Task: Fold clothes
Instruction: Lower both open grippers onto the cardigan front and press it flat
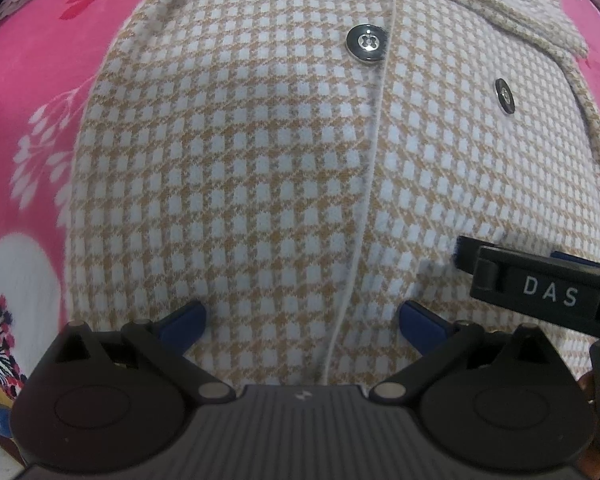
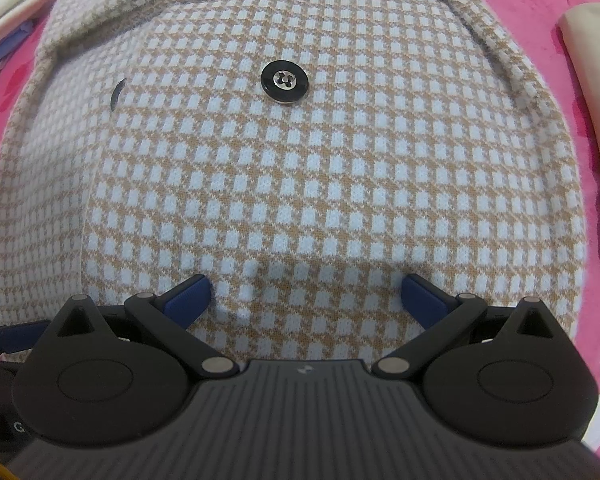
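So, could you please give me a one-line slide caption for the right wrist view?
Open right tool poised over a tan-and-white houndstooth garment with a black button, spread on pink floral bedding.

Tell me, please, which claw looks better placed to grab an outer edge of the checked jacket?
Probably left: the left claw is open, with the checked jacket's side edge nearby; the right claw is open over mid-panel.
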